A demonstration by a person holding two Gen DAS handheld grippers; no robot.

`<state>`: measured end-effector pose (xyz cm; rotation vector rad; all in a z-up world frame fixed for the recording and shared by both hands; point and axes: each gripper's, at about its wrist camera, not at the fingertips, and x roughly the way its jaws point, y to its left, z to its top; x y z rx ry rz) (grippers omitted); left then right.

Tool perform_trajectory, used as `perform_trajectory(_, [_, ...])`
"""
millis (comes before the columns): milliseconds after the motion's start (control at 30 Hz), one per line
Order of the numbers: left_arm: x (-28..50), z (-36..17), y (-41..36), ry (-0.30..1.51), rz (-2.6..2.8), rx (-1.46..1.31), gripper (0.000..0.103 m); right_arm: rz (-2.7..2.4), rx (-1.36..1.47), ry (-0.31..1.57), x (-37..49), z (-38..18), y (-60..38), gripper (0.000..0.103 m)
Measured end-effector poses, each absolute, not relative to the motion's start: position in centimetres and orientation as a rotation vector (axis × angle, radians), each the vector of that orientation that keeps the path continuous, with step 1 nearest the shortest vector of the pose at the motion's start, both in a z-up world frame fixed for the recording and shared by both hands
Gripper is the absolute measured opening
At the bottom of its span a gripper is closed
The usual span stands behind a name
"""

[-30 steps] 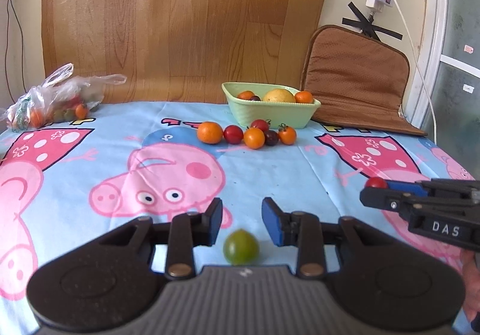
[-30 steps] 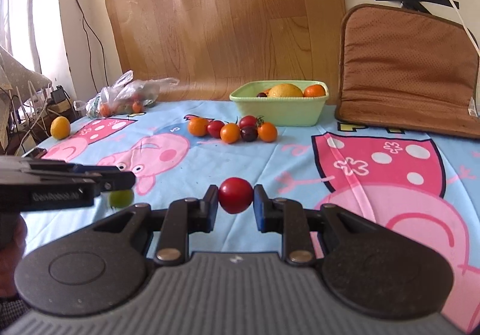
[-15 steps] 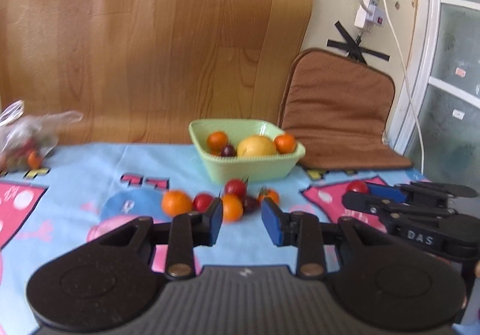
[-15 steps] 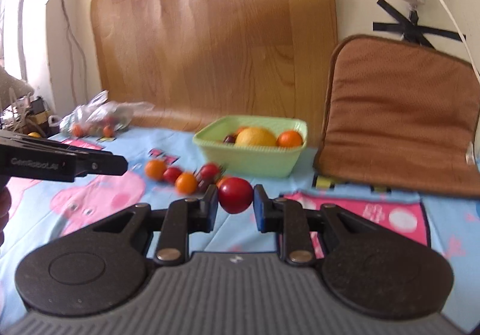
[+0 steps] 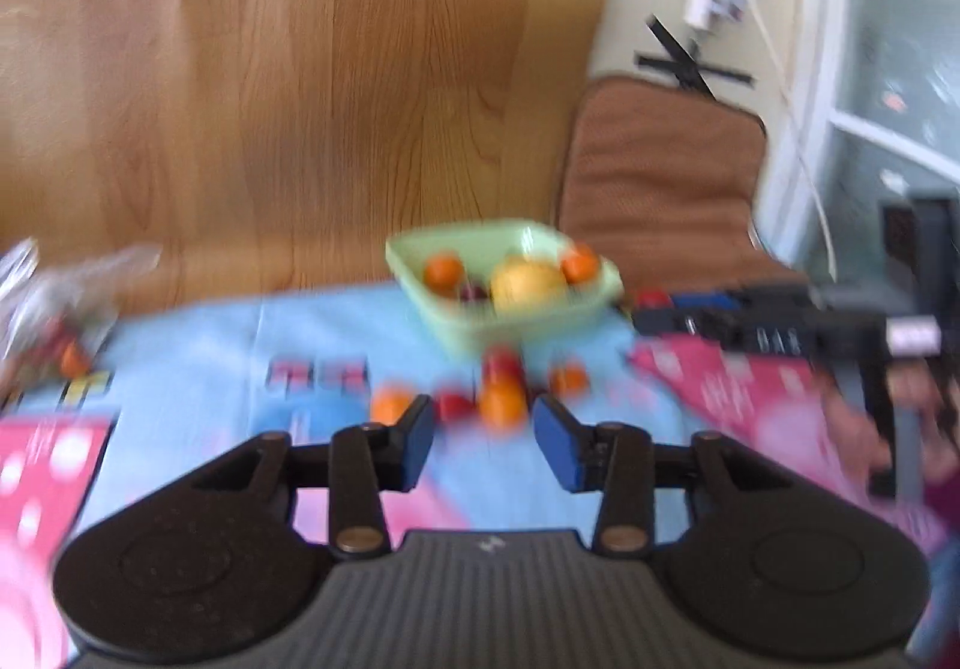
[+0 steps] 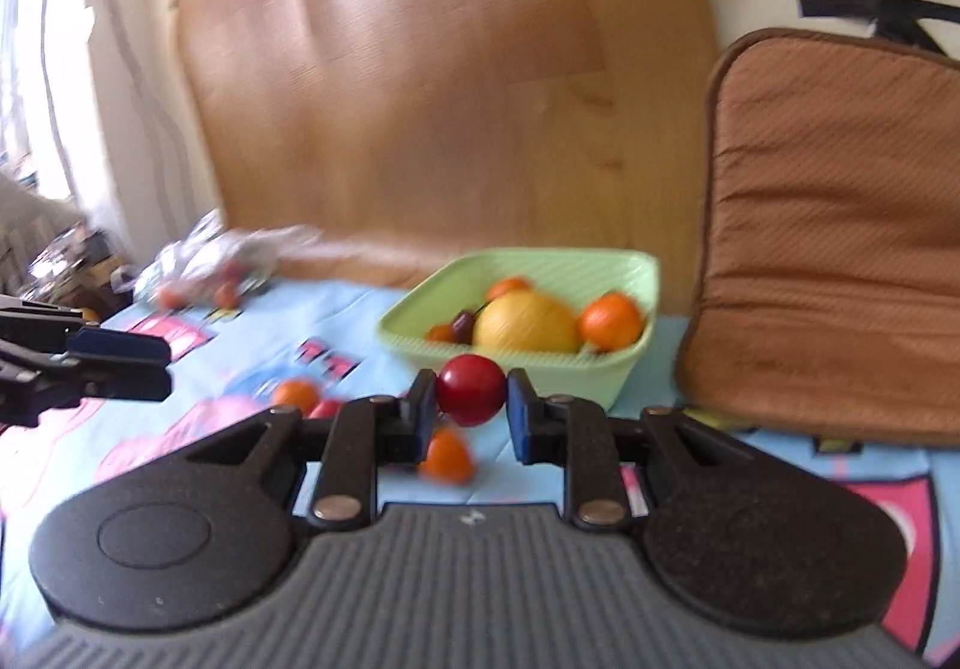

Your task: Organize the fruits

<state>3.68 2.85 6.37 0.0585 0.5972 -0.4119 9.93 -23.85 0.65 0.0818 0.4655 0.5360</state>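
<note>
My right gripper (image 6: pixel 471 408) is shut on a red tomato (image 6: pixel 471 390), held above the table just in front of the pale green bowl (image 6: pixel 606 369). The bowl holds a yellow fruit (image 6: pixel 525 321), orange fruits and a dark one. My left gripper (image 5: pixel 483 429) is open and empty, above the table, facing a row of orange and red fruits (image 5: pixel 501 402) that lies before the bowl (image 5: pixel 474 333). The right gripper with its tomato shows at the right of the left wrist view (image 5: pixel 654 300). The left gripper shows at the left of the right wrist view (image 6: pixel 120 360).
A brown cushion (image 6: pixel 840 225) leans on the wall right of the bowl. A wooden board (image 5: pixel 300 69) stands behind the table. A plastic bag with small fruits (image 5: pixel 54 303) lies at the far left. The tablecloth (image 5: pixel 198 357) is blue with pink pigs.
Both grippers have moved forward toward the bowl. The green tomato that lay between the left fingers is out of view. The right gripper keeps its tomato.
</note>
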Motion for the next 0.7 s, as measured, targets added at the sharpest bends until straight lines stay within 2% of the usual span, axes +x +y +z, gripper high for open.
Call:
perform_trajectory(133, [-1.9, 3.2, 3.8, 0.698, -0.380, 0.000, 0.042, 0.618, 0.082, 0.522, 6.1, -0.7, -23.1, 0.027])
perform_trajectory(200, [-3.2, 1.9, 3.7, 0.710, -0.339, 0.010, 0.044, 0.633, 0.057, 0.514, 4.1, -1.0, -22.3, 0.027])
perform_trajectory(233, [-3.4, 1.6, 3.5, 0.704, -0.330, 0.004, 0.050, 0.645, 0.047, 0.512, 3.4, -1.1, -22.0, 0.027])
perform_trajectory(300, [-3.4, 1.2, 3.1, 0.690, -0.332, 0.004, 0.049, 0.667, 0.042, 0.529, 2.3, -1.2, -21.2, 0.027])
perform_trajectory(333, [-3.1, 0.9, 2.9, 0.687, -0.329, 0.020, 0.046, 0.674, 0.041, 0.538, 2.0, -1.3, -20.9, 0.027])
perform_trajectory(367, [-2.8, 0.6, 2.5, 0.702, -0.327, 0.029, 0.027, 0.676, 0.038, 0.543, 2.0, -1.4, -20.8, 0.027])
perform_trajectory(567, [-2.4, 0.7, 2.2, 0.717, -0.359, 0.032, 0.028, 0.666, 0.056, 0.574, 1.1, -2.2, -20.5, 0.027])
perform_trajectory(700, [1.1, 4.2, 2.1, 0.672, -0.365, 0.032, 0.028, 0.649, 0.033, 0.531, 2.5, -0.6, -20.5, 0.027])
